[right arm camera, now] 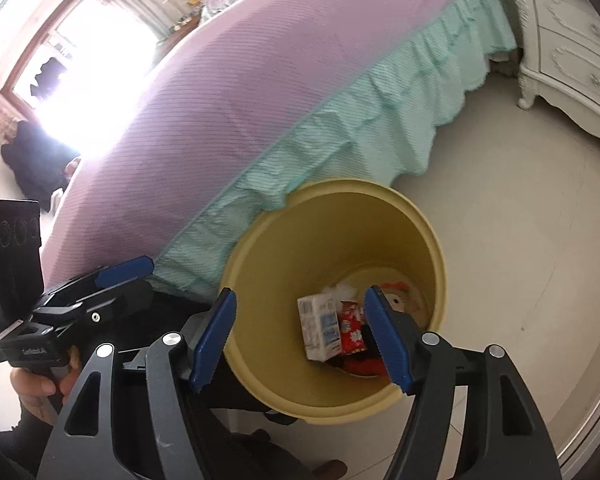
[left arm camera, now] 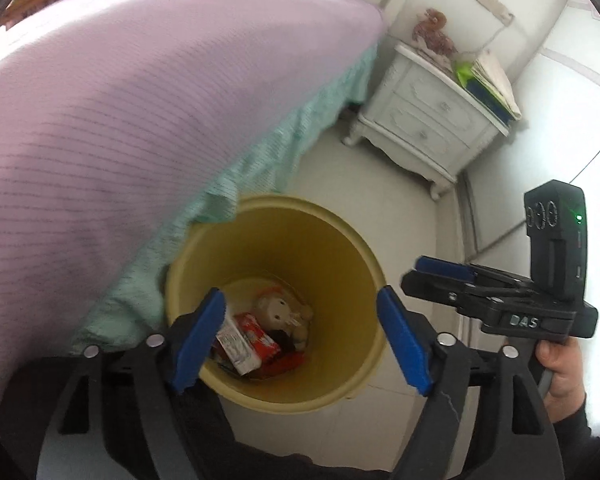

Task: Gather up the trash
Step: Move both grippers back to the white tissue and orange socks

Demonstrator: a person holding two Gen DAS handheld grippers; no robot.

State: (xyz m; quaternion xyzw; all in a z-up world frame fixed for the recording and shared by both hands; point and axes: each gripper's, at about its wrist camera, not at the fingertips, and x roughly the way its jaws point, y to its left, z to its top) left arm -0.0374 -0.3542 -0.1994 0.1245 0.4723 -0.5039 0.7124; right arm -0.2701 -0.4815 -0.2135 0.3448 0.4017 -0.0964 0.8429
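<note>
Yellow round plastic bin beside the bed is sitting directly below both empty claws, trash already lying at its bottom: we are holding the left claw wide, the right claw equally spread, neither nearer.

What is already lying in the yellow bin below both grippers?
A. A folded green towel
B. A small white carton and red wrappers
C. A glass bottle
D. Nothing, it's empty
B: the yellow bin holds a white carton and red wrappers at its bottom.
</note>
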